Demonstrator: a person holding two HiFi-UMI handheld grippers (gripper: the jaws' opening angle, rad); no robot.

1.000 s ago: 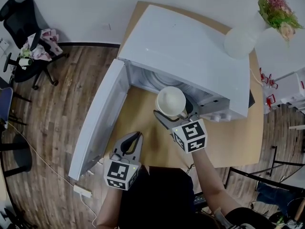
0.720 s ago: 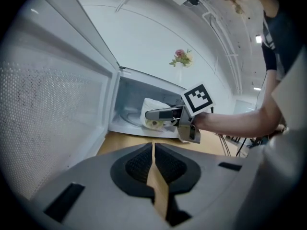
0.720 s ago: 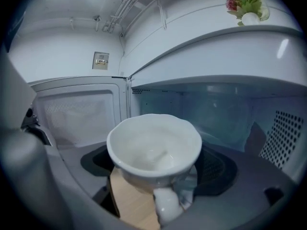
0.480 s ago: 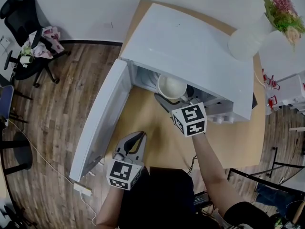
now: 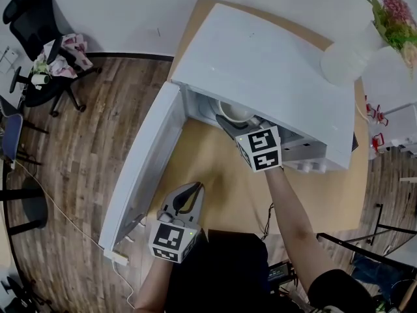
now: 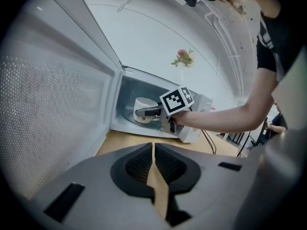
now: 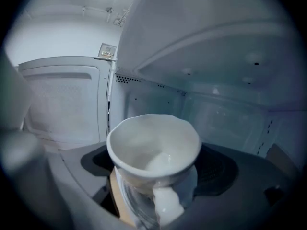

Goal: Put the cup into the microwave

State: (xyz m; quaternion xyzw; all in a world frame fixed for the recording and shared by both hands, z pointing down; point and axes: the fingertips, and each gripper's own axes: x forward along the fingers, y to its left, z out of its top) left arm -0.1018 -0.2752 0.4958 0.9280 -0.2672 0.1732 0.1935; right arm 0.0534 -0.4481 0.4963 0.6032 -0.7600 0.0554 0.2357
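Your right gripper (image 7: 154, 178) clamps the white cup (image 7: 153, 145), upright and empty, inside the open microwave (image 5: 273, 64). Your left gripper (image 6: 153, 163) has its jaws together on nothing, over the wooden table (image 5: 215, 175). The floor (image 5: 85, 129) is plank.

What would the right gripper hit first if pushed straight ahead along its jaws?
Most likely the microwave's back wall. The right gripper, shut on the cup, points straight at it, and nothing else shows ahead of the cup, though depth is hard to judge.
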